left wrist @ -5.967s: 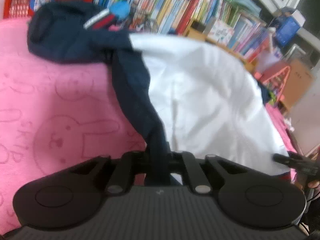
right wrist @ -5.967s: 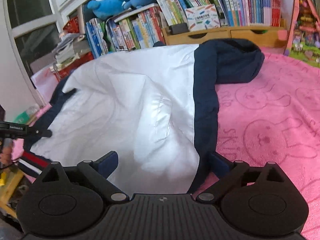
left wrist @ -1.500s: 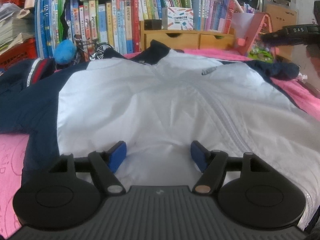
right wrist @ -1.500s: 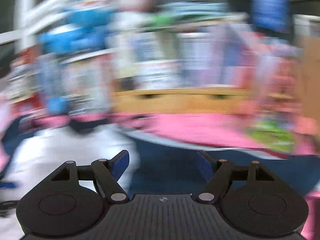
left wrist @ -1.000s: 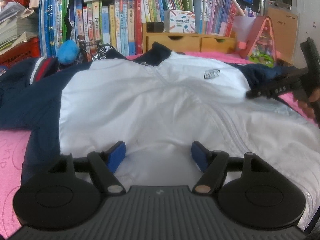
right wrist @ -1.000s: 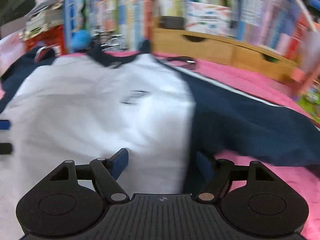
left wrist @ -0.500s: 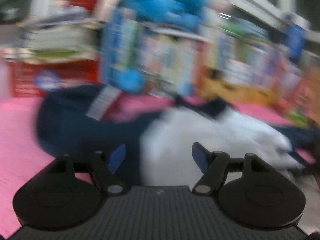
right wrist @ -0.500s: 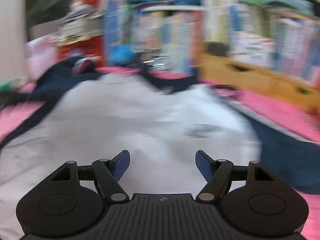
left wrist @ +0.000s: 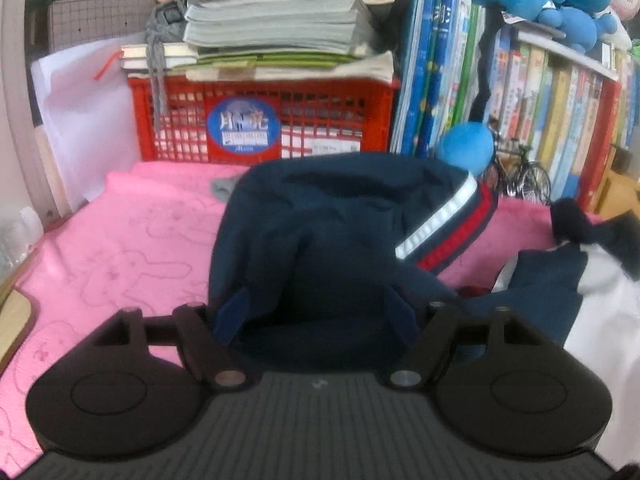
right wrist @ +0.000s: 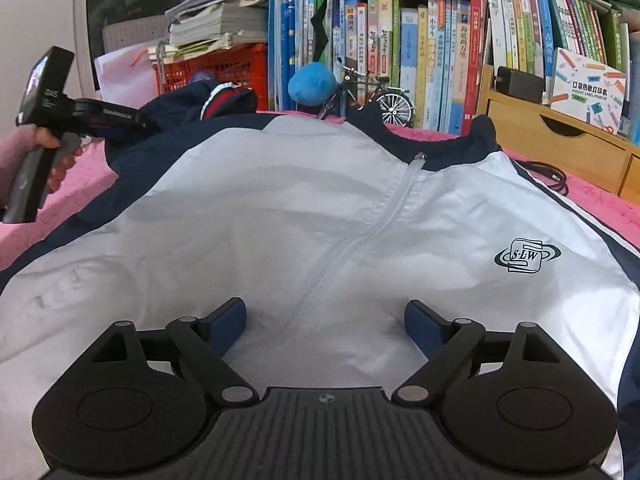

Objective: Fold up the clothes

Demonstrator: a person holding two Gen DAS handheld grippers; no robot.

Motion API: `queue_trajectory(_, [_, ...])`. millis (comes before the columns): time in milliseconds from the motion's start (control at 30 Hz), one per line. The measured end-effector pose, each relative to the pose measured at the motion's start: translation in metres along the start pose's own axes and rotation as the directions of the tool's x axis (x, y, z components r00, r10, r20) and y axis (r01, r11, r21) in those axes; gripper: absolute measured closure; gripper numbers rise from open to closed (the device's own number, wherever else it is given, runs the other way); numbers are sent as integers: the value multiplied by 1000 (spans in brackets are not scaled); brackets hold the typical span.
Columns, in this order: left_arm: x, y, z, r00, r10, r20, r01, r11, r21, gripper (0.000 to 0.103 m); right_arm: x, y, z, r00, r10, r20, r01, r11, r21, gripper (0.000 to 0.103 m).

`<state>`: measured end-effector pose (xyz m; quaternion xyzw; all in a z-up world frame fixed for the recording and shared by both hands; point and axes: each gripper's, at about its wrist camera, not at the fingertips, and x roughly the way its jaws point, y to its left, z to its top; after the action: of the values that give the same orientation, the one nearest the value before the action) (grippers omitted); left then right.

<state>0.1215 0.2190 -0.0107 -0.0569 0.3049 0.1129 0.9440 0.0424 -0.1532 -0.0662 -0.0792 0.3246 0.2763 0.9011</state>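
A white jacket (right wrist: pixel 280 232) with navy sleeves, a front zipper (right wrist: pixel 360 240) and a chest logo (right wrist: pixel 527 255) lies face up on the pink blanket (left wrist: pixel 120 248). My right gripper (right wrist: pixel 326 320) hovers over its lower front, its jaws opening, with only flat white cloth under them. In the left wrist view the bunched navy sleeve (left wrist: pixel 320 248) with a red and white striped cuff (left wrist: pixel 448 228) fills the middle. My left gripper (left wrist: pixel 318 314) stands open with that sleeve's cloth lying between its fingers, not pinched. The right wrist view shows the left gripper (right wrist: pixel 132 126) at the far left, held by a hand (right wrist: pixel 52 152).
A red crate (left wrist: pixel 260 120) under stacked papers stands behind the sleeve. Rows of books (right wrist: pixel 420 52) line the back, with a blue plush ball (right wrist: pixel 312 82), a toy bicycle (right wrist: pixel 372 96) and a wooden drawer box (right wrist: pixel 560 144). A black cable (right wrist: pixel 548 174) lies by the collar.
My left gripper swung left from the white front to the navy sleeve by the red crate. The right gripper moved left from the navy right sleeve to the jacket's middle and spread wider.
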Motion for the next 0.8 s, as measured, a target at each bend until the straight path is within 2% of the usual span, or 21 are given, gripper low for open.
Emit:
queue_trajectory(167, [11, 3, 3, 1000, 2, -5, -2, 1000, -16, 28, 1, 0, 1, 1000, 0, -4, 0, 1000, 1, 12])
queue_trajectory(233, [19, 7, 7, 1000, -2, -8, 1, 999, -45, 36, 1, 0, 1, 1000, 0, -6, 0, 1000, 1, 11])
queue_trajectory(300, [19, 12, 11, 1000, -2, 7, 2, 995, -98, 101, 2, 0, 1, 1000, 0, -7, 0, 1000, 1, 10])
queue_trajectory(333, [13, 17, 15, 999, 21, 35, -16, 991, -134, 103, 2, 0, 1, 1000, 0, -7, 0, 1000, 2, 10])
queue_trajectory(400, [-7, 30, 23, 991, 59, 119, -35, 979, -202, 103, 2, 0, 1, 1000, -1, -7, 1, 1000, 2, 10])
queue_trajectory(467, [-33, 45, 29, 974, 82, 213, -31, 972, -234, 103, 1, 0, 1, 1000, -1, -8, 1, 1000, 3, 10])
queue_trajectory(600, [-51, 64, 27, 980, 40, 197, -9, 988, -155, 101, 2, -1, 1, 1000, 3, -10, -3, 1000, 5, 9])
queue_trajectory(667, [-43, 67, 23, 987, 33, 157, -10, 990, -142, 99, 2, 0, 1, 1000, 3, -11, -3, 1000, 4, 8])
queue_trajectory(800, [-10, 66, 20, 995, -61, 78, 78, 968, -240, 80, 3, 1, 1, 1000, -1, -12, 1, 1000, 2, 7])
